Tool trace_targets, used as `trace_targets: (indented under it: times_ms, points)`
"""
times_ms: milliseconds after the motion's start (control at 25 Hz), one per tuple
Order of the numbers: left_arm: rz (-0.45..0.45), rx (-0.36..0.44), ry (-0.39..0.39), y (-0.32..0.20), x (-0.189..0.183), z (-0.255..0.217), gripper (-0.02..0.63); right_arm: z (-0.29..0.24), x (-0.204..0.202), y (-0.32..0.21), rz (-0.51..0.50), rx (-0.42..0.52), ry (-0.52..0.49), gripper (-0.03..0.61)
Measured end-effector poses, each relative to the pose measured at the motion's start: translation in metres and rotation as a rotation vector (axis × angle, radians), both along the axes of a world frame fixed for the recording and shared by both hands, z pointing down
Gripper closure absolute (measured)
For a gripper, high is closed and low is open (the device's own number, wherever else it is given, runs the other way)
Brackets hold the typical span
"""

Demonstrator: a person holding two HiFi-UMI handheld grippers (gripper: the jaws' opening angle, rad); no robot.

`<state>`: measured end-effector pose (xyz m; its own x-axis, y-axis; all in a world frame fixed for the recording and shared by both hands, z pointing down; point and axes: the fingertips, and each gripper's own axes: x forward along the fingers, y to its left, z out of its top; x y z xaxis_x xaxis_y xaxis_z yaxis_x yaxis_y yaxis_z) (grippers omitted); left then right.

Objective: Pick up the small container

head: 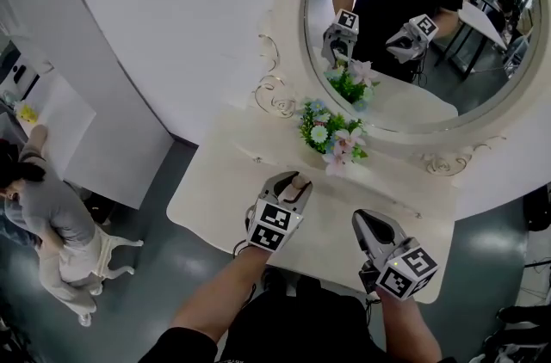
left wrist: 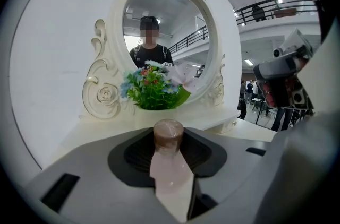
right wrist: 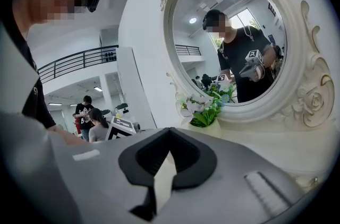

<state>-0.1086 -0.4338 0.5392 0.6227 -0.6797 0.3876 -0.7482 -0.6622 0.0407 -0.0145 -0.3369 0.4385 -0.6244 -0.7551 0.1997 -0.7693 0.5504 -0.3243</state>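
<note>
Left gripper clamped on small pink container below its brown cap, above dressing table front edge | right gripper tips together, empty | looks light, stiff, glossy, likely slippery: squeeze mid-body, firmly

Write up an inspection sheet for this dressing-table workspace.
Surface: cream dressing table, no spills seen.
Job's things: small container, pink with a brown cap, held in the left gripper.
Clutter: flowers in front of the oval mirror.
Grippers: left gripper shut on the small container; right gripper shut, nothing in it.
Cables: nothing seen.
Surroundings: grey floor; a person in grey beside a white chair at the left.
</note>
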Motion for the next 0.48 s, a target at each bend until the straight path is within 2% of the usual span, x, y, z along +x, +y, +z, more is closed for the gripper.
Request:
trace_targets:
  times_ms: [480]
  points:
    - [0.027, 0.039, 0.003, 0.026, -0.048, -0.079, 0.469, -0.028, -0.001, 0.025, 0.092, 0.074, 0.003, 0.569]
